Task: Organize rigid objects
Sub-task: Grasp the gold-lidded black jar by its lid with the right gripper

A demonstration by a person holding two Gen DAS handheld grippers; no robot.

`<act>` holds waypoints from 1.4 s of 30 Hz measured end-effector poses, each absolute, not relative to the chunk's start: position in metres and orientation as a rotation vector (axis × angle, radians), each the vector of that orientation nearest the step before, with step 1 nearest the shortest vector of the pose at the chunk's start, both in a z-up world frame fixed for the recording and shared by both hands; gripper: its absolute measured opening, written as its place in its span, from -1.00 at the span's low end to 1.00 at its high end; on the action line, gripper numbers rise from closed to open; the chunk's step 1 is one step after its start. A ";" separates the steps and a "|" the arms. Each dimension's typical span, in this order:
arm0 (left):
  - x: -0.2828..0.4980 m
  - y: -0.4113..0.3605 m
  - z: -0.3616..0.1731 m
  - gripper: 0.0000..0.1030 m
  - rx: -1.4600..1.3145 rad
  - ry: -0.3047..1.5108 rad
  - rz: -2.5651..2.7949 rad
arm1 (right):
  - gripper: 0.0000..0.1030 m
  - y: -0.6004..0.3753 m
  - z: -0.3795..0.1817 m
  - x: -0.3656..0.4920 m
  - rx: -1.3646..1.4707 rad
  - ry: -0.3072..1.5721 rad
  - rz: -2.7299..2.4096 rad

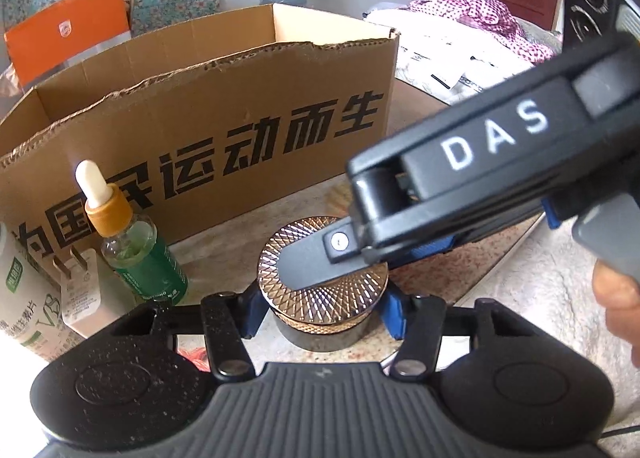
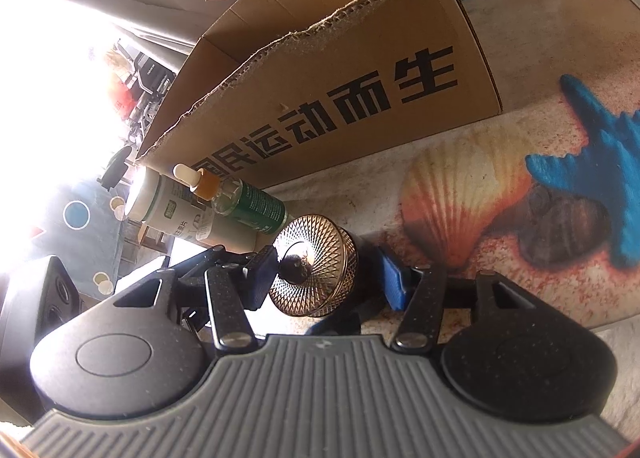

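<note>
Your left tongs [image 1: 322, 308] pinch the gold-lidded jar [image 1: 323, 285] at centre frame, steadying it on the counter [image 1: 520, 290]. Right tongs [image 2: 326, 278] straddle its lid, spread, not gripping. Cardboard box [image 1: 224, 114] waits behind.

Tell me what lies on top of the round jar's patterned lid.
A black finger of the right gripper lies across the lid; the lid's middle beneath it is covered.
</note>
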State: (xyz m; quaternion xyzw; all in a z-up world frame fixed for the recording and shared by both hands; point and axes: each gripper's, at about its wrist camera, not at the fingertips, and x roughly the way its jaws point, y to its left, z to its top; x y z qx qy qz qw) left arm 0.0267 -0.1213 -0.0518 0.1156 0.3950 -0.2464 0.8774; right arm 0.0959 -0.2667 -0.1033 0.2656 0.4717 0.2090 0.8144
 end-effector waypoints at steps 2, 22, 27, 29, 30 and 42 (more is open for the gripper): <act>0.028 -0.121 -0.050 0.11 0.237 0.829 -0.515 | 0.04 -0.266 -0.103 0.095 0.567 1.007 0.449; 0.041 -0.131 -0.048 0.11 0.240 0.855 -0.498 | 0.08 -0.264 -0.102 0.093 0.547 1.000 0.443; 0.042 -0.130 -0.047 0.11 0.233 0.857 -0.495 | 0.08 -0.263 -0.100 0.094 0.535 0.999 0.438; 0.041 -0.131 -0.047 0.11 0.234 0.854 -0.494 | 0.08 -0.263 -0.099 0.094 0.534 0.998 0.437; 0.041 -0.130 -0.047 0.11 0.233 0.852 -0.494 | 0.08 -0.263 -0.099 0.093 0.532 0.997 0.437; 0.039 -0.129 -0.044 0.11 0.226 0.845 -0.492 | 0.08 -0.261 -0.094 0.092 0.520 0.989 0.439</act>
